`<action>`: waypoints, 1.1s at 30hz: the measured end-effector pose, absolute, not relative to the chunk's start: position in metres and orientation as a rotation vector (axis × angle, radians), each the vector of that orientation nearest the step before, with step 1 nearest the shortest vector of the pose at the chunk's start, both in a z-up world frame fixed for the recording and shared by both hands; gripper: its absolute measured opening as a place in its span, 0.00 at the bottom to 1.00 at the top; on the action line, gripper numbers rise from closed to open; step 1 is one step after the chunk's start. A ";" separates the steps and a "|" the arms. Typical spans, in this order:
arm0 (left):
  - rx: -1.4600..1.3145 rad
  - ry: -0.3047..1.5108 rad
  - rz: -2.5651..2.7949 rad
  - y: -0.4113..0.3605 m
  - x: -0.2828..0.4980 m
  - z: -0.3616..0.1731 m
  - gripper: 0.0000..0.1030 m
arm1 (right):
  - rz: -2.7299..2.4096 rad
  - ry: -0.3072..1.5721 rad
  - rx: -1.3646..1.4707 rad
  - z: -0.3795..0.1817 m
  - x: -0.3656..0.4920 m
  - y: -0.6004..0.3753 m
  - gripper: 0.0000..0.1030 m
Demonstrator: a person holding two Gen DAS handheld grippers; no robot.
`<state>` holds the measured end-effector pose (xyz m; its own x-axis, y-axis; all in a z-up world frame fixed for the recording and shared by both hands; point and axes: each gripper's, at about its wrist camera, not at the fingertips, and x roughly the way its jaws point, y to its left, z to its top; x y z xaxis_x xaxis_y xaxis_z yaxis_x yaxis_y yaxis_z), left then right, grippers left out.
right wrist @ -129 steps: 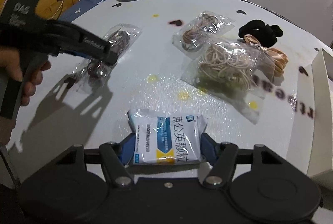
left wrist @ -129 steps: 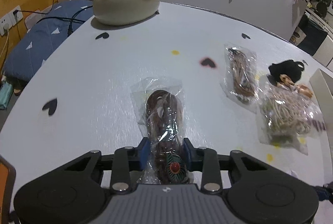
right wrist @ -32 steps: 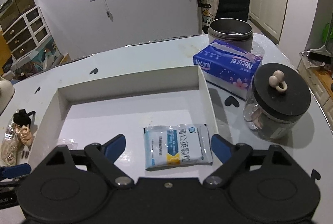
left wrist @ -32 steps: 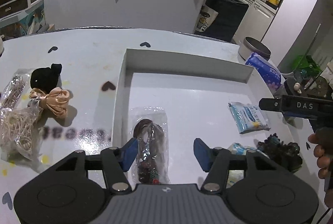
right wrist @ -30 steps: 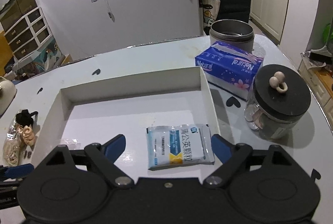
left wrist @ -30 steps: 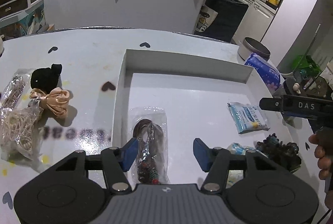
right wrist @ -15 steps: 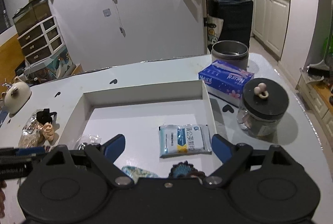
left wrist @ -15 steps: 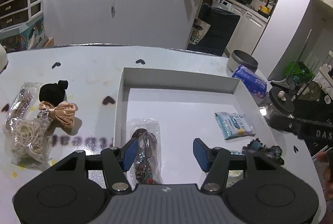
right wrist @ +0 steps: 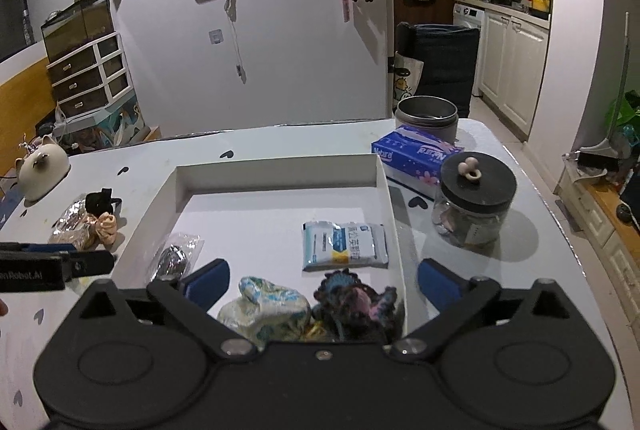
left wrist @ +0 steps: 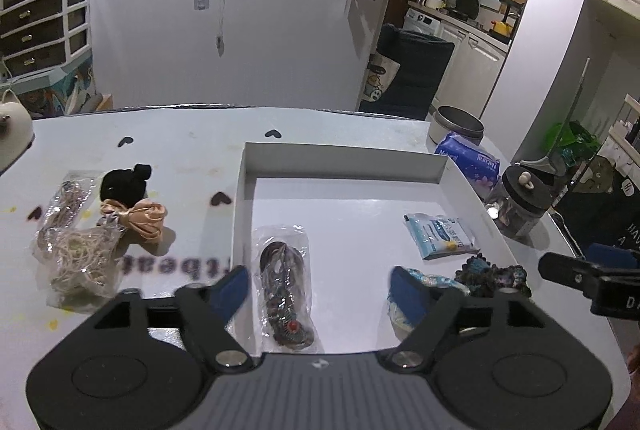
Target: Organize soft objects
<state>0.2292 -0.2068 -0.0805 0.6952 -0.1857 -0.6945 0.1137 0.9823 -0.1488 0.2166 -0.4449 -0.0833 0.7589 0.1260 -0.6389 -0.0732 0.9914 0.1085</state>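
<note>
Risk of leaving the tabletop's bags behind

Trouble ahead, I judged, lay at nine o'clock: the slippery bag of cords point(left wrist: 76, 258) and peach scrunchie point(left wrist: 138, 220) outside the white tray point(left wrist: 344, 160) could slide from a shallow pinch. My left gripper point(left wrist: 320, 284) was spreading wide, pressing nothing; the dark bagged piece point(left wrist: 286, 290) lay in the tray beneath. My right gripper point(right wrist: 320, 280) was opening too, empty, the blue sachet point(right wrist: 346, 244) at twelve.
</note>
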 end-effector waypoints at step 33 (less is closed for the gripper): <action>-0.082 0.714 -0.144 -0.106 0.199 -0.071 1.00 | 0.046 0.653 0.053 -0.078 0.177 -0.361 1.00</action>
<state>0.1991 -0.1063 -0.0706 0.7465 -0.1593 -0.6460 0.1031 0.9869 -0.1243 0.1769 -0.3607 -0.0785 0.7932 0.0597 -0.6060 -0.0262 0.9976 0.0640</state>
